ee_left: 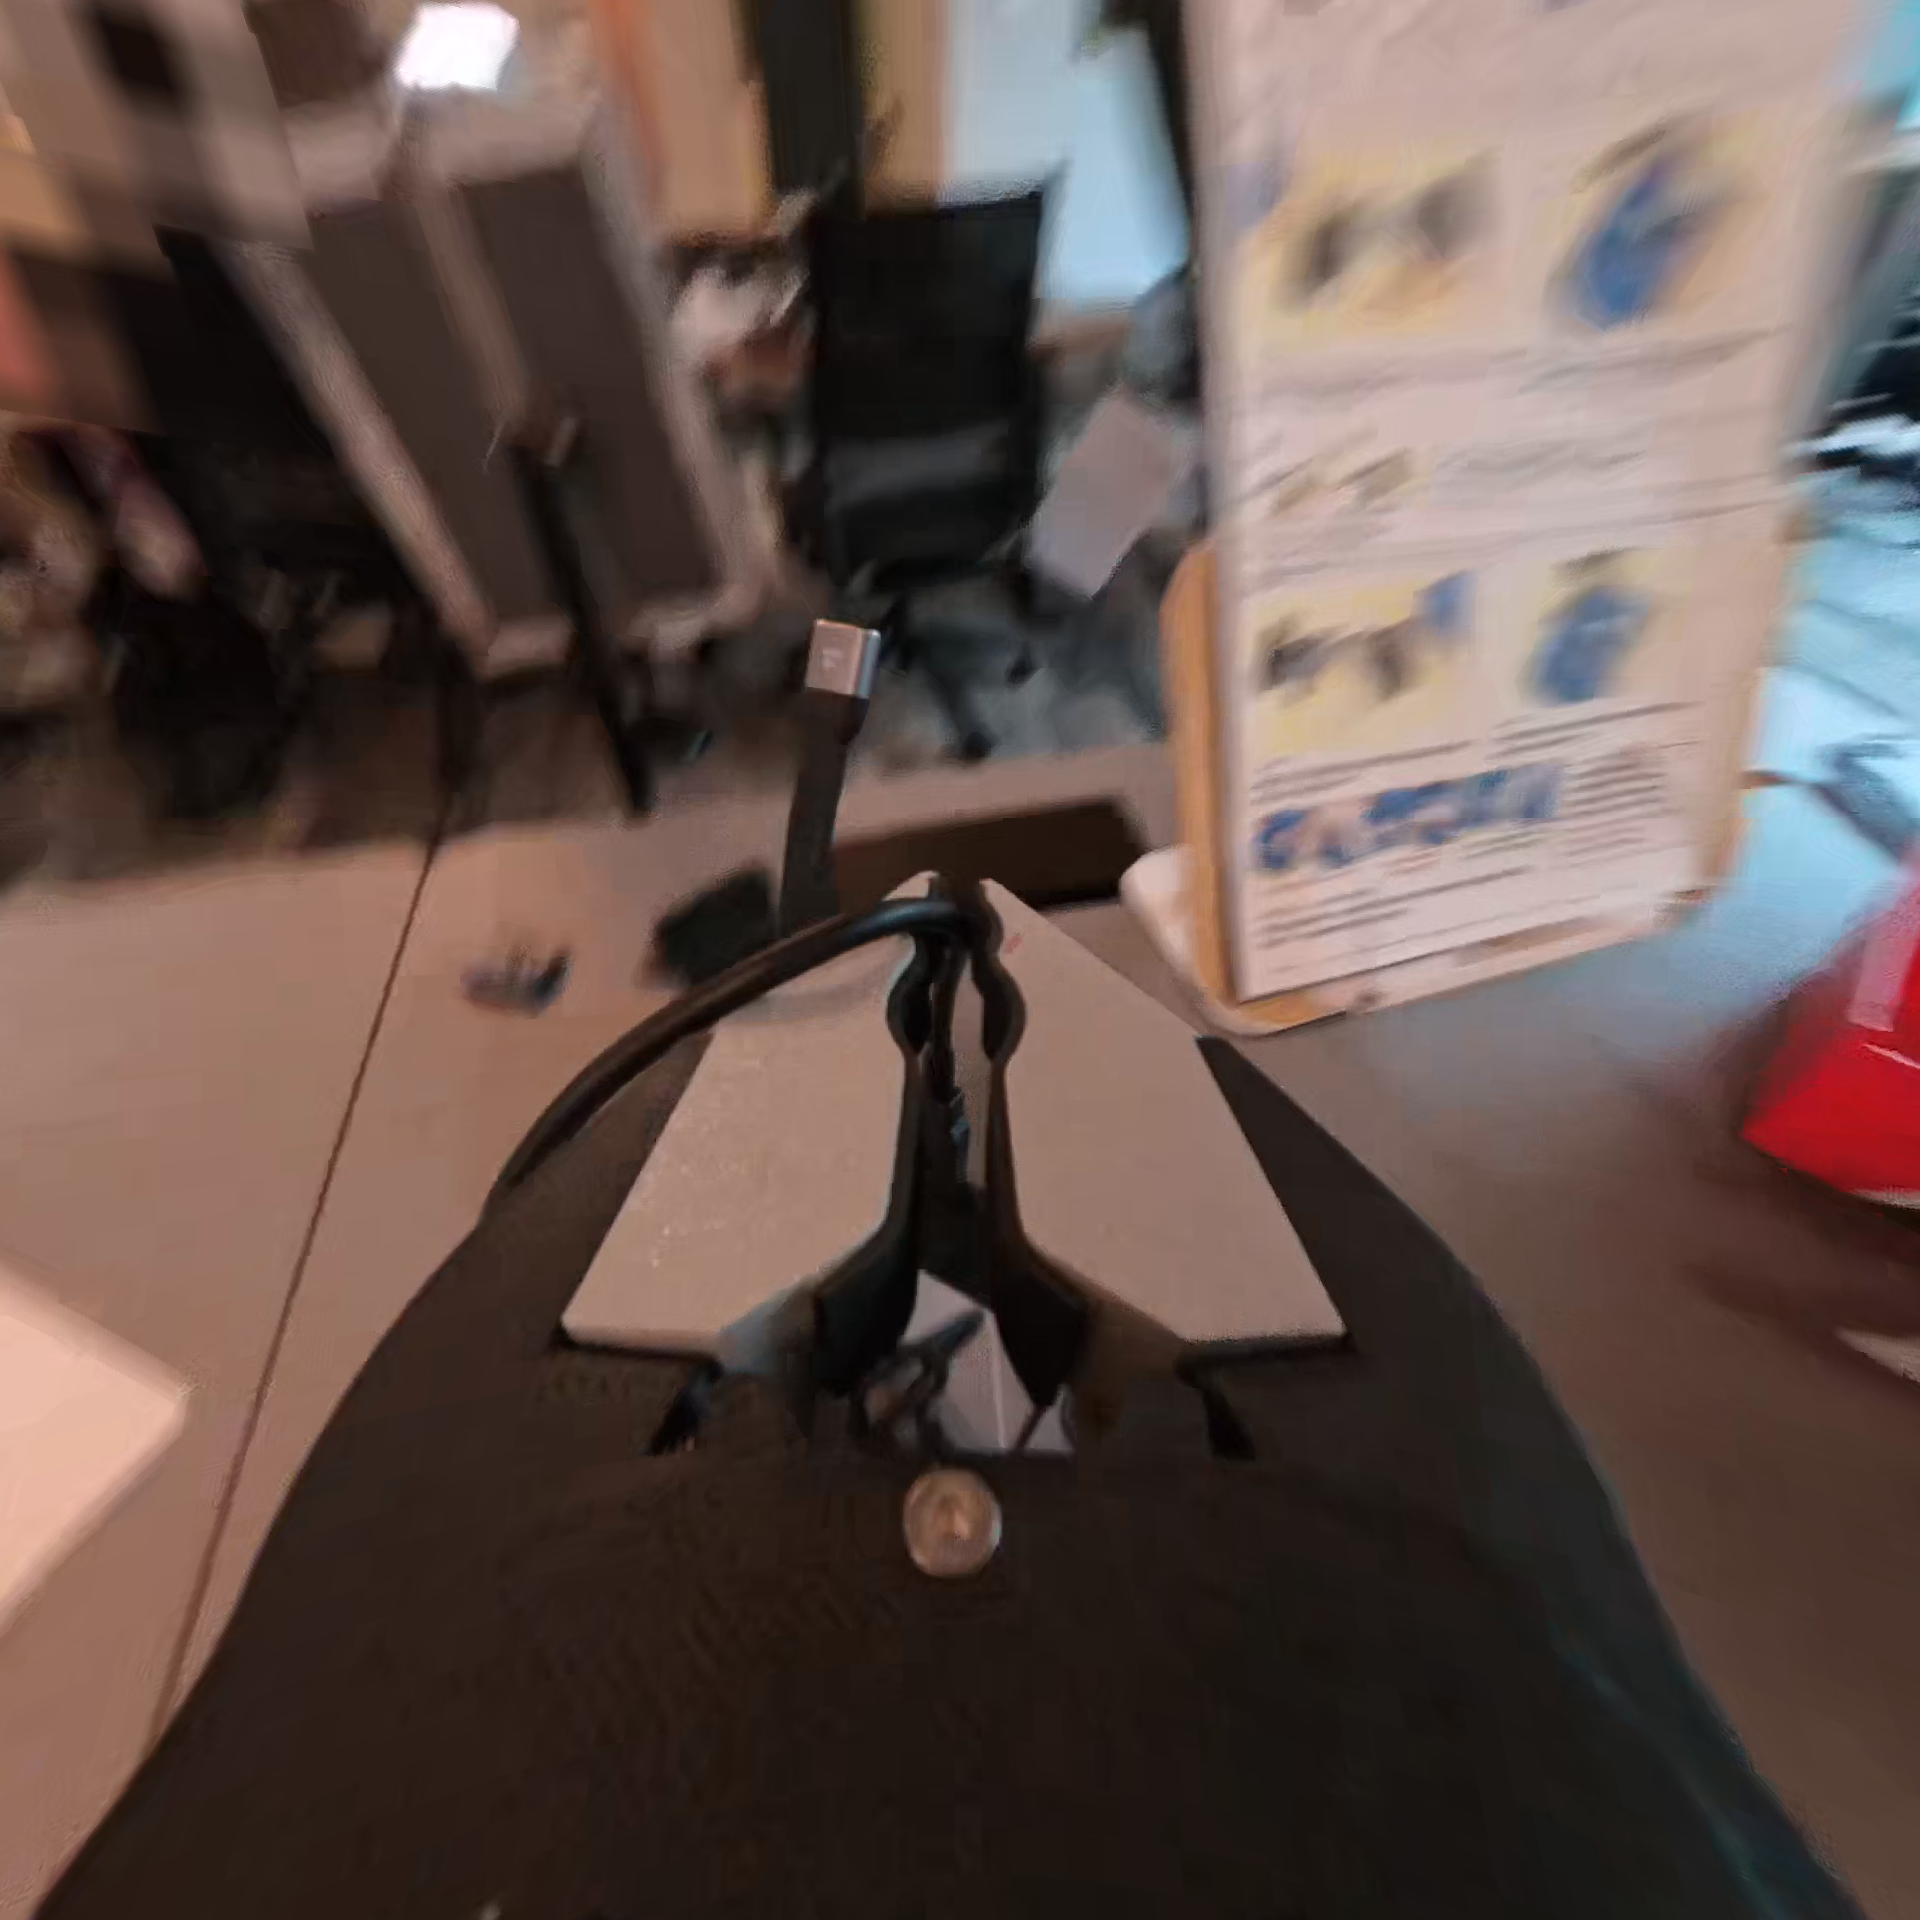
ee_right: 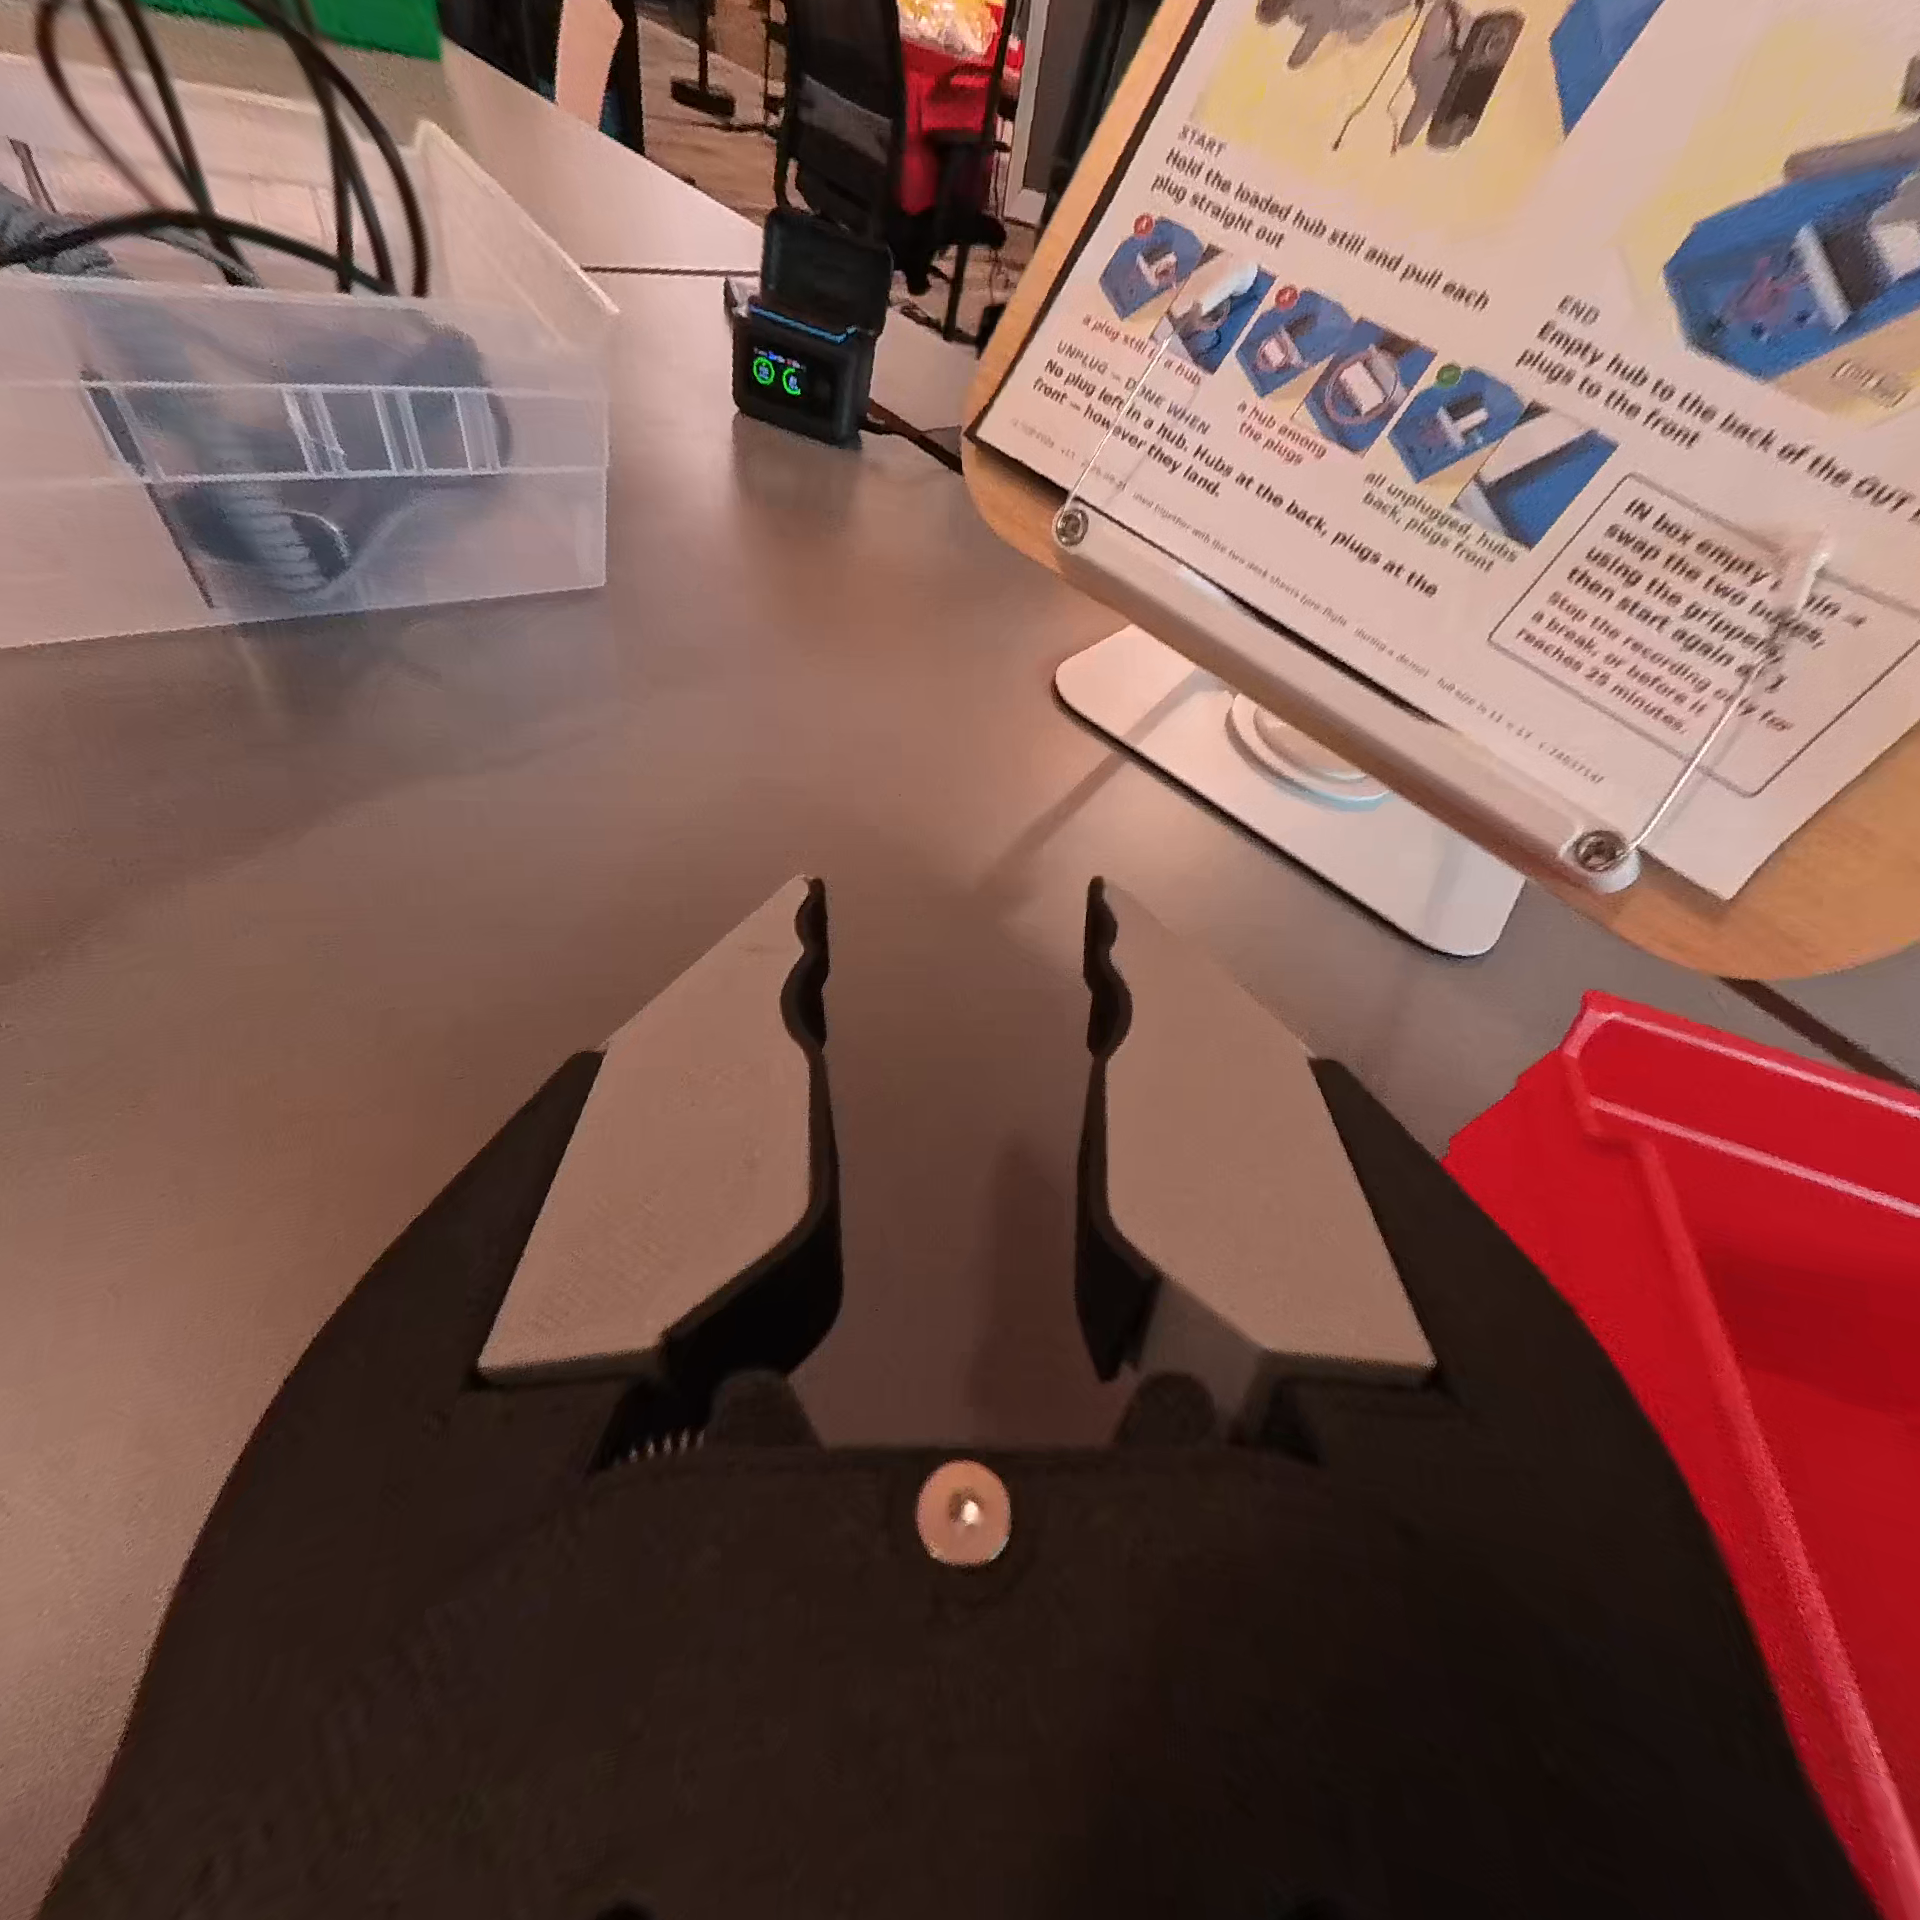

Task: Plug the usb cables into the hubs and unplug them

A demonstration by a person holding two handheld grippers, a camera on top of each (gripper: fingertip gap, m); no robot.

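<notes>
— Grey laminate is seen first: the table (ee_right: 644,831) fills the right wrist view, with a clear plastic bin (ee_right: 301,416) of dark cables at ten o'clock. What else is laid out?

— An instruction sheet on a wooden stand (ee_right: 1455,436) is propped at two o'clock, a red bin (ee_right: 1714,1299) is cut off at four o'clock, and a small charging dock with a lit screen (ee_right: 800,364) is placed at twelve. No hub can be made out in either view.

— How is the right gripper (ee_right: 956,925) held?

— Its jaws are spread apart over bare table; nothing is gripped.

— And the left gripper (ee_left: 956,914)?

— It is clenched on a black usb cable (ee_left: 727,977), pinched near the fingertips. The cable is looped away toward eight o'clock, while a short stiff length rises to twelve and ends in a silver connector (ee_left: 844,660), held free in the air. The background is smeared by motion blur.

— So how far along is the task judged to be?

— Little is shown as done. One plug is in hand, unplugged, and no socket is visible; whether it is about to be inserted or was just pulled cannot be told. A hub must be found and steadied, probably by the empty right gripper.
</notes>
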